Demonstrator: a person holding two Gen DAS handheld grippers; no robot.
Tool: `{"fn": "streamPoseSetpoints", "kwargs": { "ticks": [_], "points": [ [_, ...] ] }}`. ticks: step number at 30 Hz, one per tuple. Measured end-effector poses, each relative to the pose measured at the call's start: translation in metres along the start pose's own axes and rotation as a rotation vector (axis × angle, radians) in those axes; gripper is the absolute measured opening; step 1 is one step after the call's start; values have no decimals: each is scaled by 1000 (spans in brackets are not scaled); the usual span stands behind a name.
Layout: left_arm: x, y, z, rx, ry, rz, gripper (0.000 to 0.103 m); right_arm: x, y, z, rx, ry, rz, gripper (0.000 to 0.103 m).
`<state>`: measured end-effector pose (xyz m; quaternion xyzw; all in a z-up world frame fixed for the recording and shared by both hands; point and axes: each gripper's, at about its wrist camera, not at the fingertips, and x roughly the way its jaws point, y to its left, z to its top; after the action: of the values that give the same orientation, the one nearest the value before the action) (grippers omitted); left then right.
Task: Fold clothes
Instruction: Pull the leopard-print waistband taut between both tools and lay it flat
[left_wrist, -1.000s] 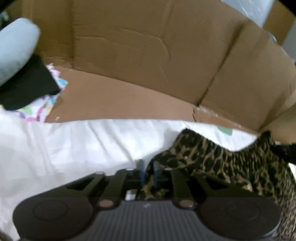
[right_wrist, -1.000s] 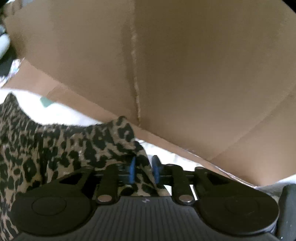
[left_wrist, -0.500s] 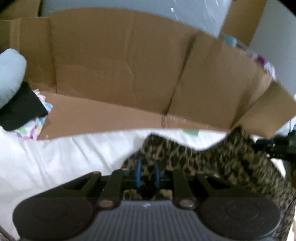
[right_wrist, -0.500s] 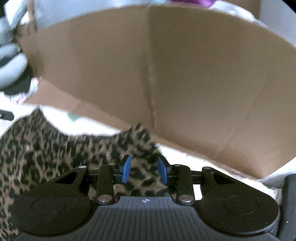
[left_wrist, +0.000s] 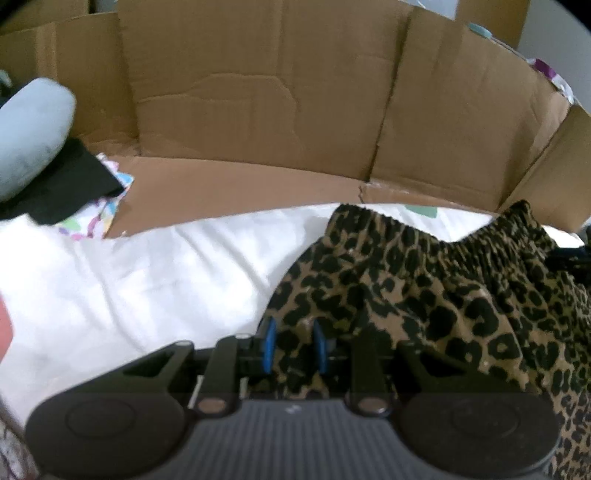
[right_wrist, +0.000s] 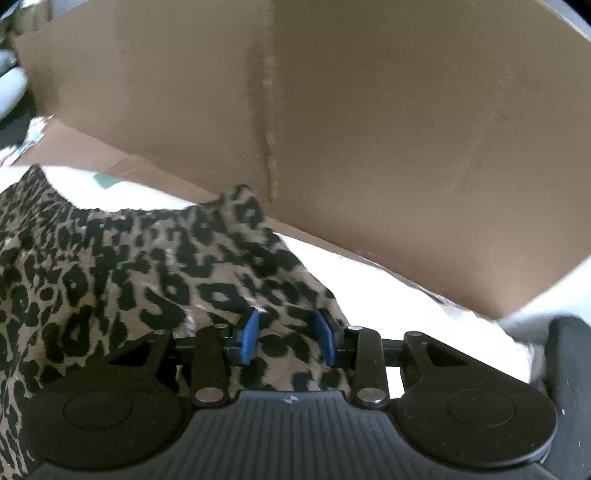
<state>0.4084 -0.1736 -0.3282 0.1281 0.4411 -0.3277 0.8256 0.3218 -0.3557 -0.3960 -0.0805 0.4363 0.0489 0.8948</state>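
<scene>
Left wrist view: left gripper (left_wrist: 293, 345), pads clamped a second ago, is now parting around a fold of the leopard-print garment (left_wrist: 424, 291); right gripper (right_wrist: 288, 338) is widening further, cloth lying loose between its pads. Both are releasing, suggesting a fold just laid. Garment is resting on the white sheet (left_wrist: 147, 280), waistband toward the cardboard wall (left_wrist: 258, 110). Sheet is lying open leftward; cardboard is closing off forward travel.
</scene>
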Motion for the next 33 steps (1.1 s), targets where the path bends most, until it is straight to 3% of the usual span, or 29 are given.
{"fn": "streamPoseSetpoints", "kwargs": {
  "ticks": [6, 11, 16, 24, 28, 33],
  "points": [
    [-9, 8, -19, -16, 20, -8, 24, -13, -14, -13, 45, -3, 0, 39],
    [-23, 13, -19, -87, -10, 9, 24, -35, -16, -17, 113, -36, 7, 39],
    [-36, -9, -14, -50, -54, -24, 28, -49, 7, -17, 100, -83, 96, 39],
    [-26, -68, -18, 31, -59, -118, 30, -51, 57, -17, -9, -57, 268, 40],
    [-11, -89, -29, 90, -24, -131, 33, -46, 65, -26, -75, -11, 258, 41],
    [-3, -84, -37, 118, -10, -119, 33, -40, 57, -30, -76, -6, 214, 41]
  ]
}}
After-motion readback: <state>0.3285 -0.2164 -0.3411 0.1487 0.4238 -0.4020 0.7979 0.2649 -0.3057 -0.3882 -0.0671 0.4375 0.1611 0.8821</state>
